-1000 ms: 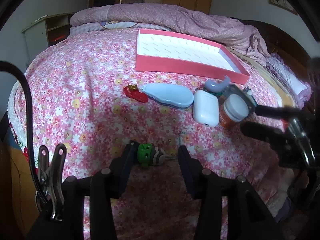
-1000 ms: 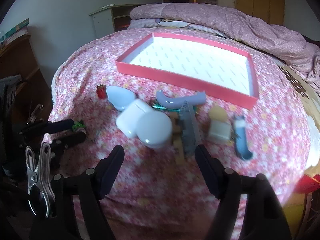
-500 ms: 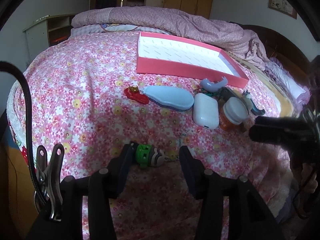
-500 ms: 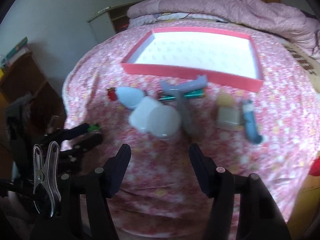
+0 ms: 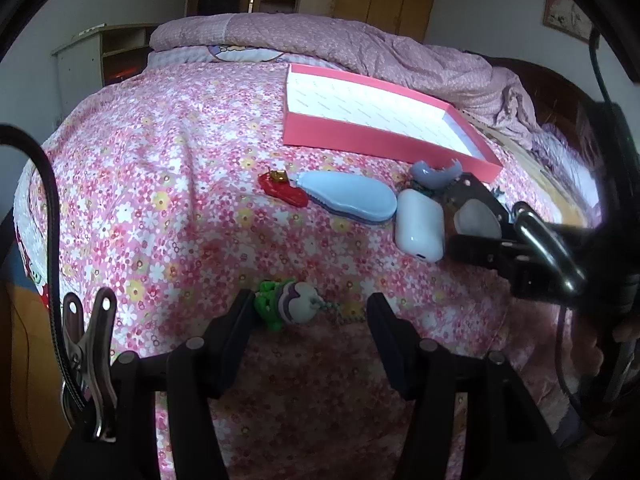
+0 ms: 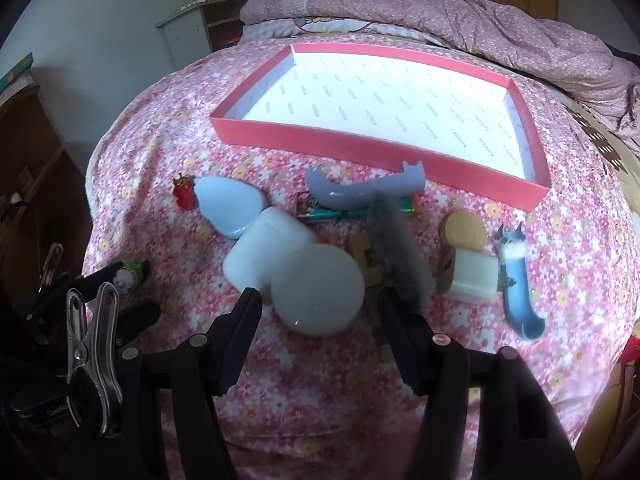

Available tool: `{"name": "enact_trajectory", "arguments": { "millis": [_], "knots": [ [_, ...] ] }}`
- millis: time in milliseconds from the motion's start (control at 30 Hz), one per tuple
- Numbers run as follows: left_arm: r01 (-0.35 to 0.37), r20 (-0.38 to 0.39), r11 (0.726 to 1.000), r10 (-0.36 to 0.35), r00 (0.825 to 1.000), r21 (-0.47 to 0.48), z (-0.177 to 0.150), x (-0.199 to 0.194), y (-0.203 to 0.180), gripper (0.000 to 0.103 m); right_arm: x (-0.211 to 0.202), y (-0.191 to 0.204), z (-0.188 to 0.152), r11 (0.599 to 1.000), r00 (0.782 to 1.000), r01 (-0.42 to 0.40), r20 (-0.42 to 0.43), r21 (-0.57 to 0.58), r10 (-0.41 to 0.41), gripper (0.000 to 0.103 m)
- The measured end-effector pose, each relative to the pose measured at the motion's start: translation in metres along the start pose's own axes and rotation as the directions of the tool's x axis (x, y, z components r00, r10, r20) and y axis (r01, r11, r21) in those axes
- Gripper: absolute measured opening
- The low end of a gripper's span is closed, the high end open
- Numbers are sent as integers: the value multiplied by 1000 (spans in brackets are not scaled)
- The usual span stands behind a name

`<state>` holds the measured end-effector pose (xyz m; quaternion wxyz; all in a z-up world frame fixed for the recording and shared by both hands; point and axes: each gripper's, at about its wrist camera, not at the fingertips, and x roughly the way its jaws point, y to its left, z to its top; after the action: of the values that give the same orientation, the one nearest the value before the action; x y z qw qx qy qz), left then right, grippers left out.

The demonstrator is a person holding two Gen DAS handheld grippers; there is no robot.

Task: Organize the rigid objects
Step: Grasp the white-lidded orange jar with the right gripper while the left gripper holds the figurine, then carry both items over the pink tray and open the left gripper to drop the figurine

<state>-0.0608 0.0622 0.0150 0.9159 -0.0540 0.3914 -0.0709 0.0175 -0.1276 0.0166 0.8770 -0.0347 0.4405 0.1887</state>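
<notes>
Clutter is crowding the white-capped bottle (image 6: 319, 290) between the spread right gripper (image 6: 320, 312); "FASHION" is repeating across the pink tray (image 6: 376, 146); left gripper (image 5: 310, 316) is gaping around a green keychain toy (image 5: 286, 306).

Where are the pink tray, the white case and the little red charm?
pink tray (image 6: 360, 146), right wrist view, near wall.
white case (image 5: 419, 226), left wrist view, top face.
red charm (image 5: 282, 191), left wrist view, middle of its body.
</notes>
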Motion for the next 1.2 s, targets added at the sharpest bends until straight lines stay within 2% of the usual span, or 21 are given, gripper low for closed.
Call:
{"name": "enact_trajectory", "arguments": {
  "millis": [67, 100, 200, 467, 767, 867, 1200],
  "knots": [
    [-21, 2, 1000, 21, 1000, -4, 1, 1, 1, 52, 0, -1, 0, 1000, 1000, 5, 10, 5, -5, 58],
    [-34, 5, 999, 34, 999, -3, 1, 0, 2, 42, -1, -2, 1, 1000, 1000, 10, 15, 8, -10, 53],
    [-45, 9, 999, 45, 999, -13, 2, 0, 5, 33, -3, -7, 0, 1000, 999, -19, 27, 23, 18, 43],
    [-32, 11, 999, 32, 999, -11, 3, -5, 5, 32, -11, -12, -5, 996, 998, -66, 28, 57, 64, 42],
    [-2, 69, 999, -1, 998, 34, 14, -28, -10, 32, -37, -17, -16, 988, 990, -136, 35, 77, 134, 42],
    [9, 77, 999, -13, 997, 43, 25, -30, -14, 32, -46, -19, -12, 987, 989, -145, 44, 70, 143, 42],
    [38, 154, 991, -58, 986, 130, 96, -37, -36, 32, -68, -42, 29, 996, 992, -79, 107, 52, 73, 42]
  ]
}}
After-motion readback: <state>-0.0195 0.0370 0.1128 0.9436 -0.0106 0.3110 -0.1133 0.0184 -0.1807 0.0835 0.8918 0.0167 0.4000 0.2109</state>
